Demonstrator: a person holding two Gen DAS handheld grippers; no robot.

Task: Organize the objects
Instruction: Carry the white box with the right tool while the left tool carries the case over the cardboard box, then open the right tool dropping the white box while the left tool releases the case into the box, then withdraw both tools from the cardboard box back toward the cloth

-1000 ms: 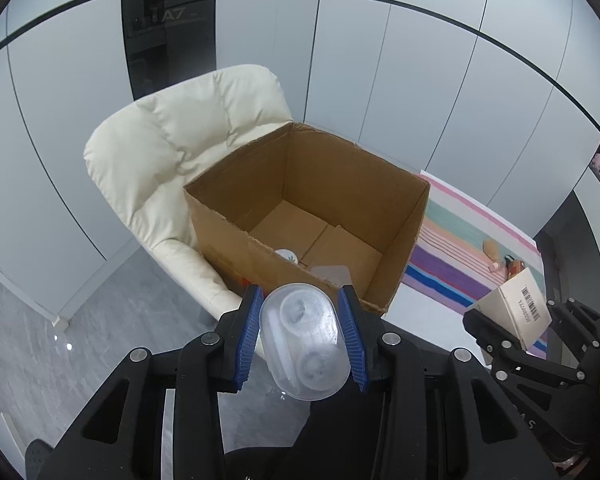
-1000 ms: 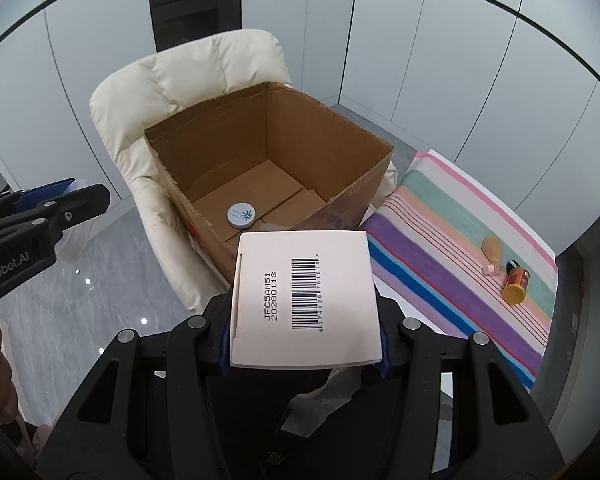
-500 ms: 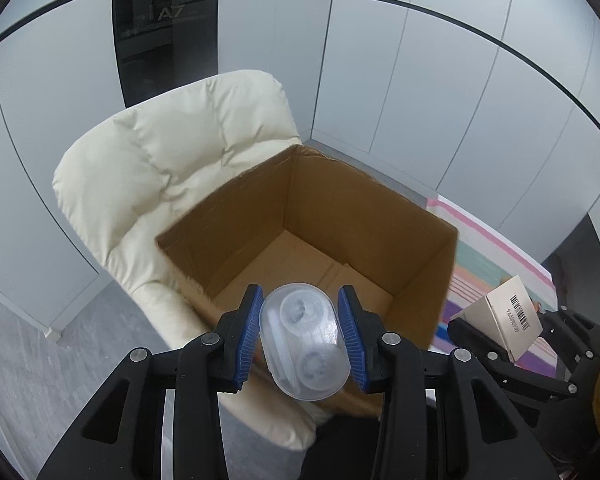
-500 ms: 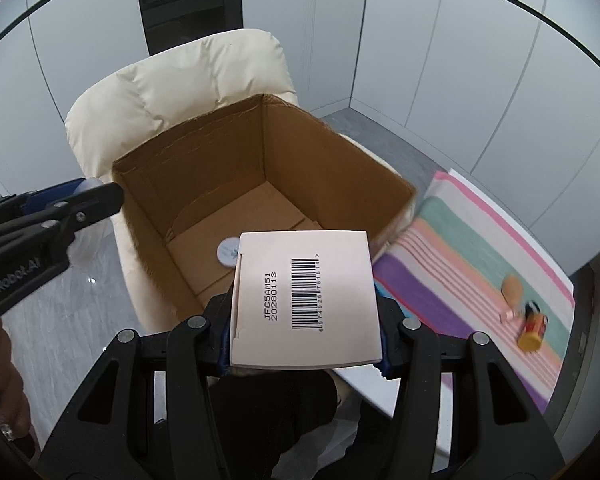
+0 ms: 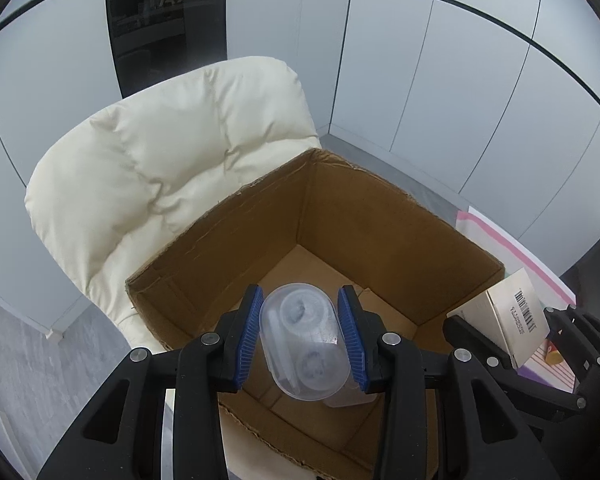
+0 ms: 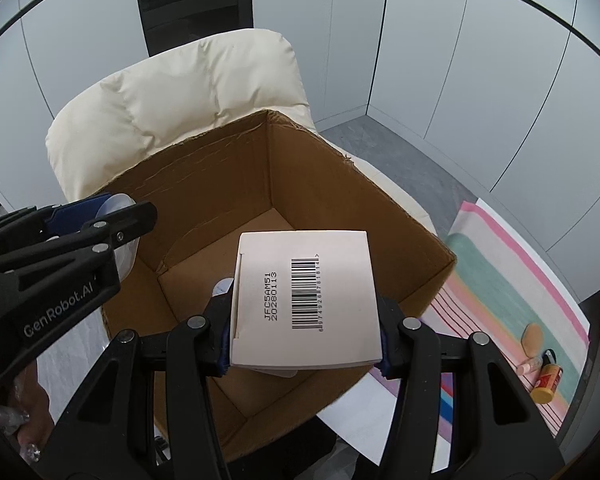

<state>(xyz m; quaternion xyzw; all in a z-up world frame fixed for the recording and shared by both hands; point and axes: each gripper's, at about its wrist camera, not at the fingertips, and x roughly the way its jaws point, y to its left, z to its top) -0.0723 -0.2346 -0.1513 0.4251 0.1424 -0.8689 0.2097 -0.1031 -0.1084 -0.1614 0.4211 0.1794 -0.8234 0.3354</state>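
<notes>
Now I have my left tool (image 5: 302, 338) clenched on the clear contact-lens case (image 5: 304, 340) and my right tool (image 6: 306, 338) clamping the white barcoded carton (image 6: 306, 300), both above the open cardboard box (image 6: 320, 184) at 12 o'clock, right nearer its middle.

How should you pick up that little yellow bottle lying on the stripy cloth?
The small yellow bottle lies on its side on the striped cloth, dark cap pointing away. Probably best to come straight down from above and pinch across its round body's middle, fingers on its two long sides, keeping clear of the small peach-coloured items just beyond it.
</notes>
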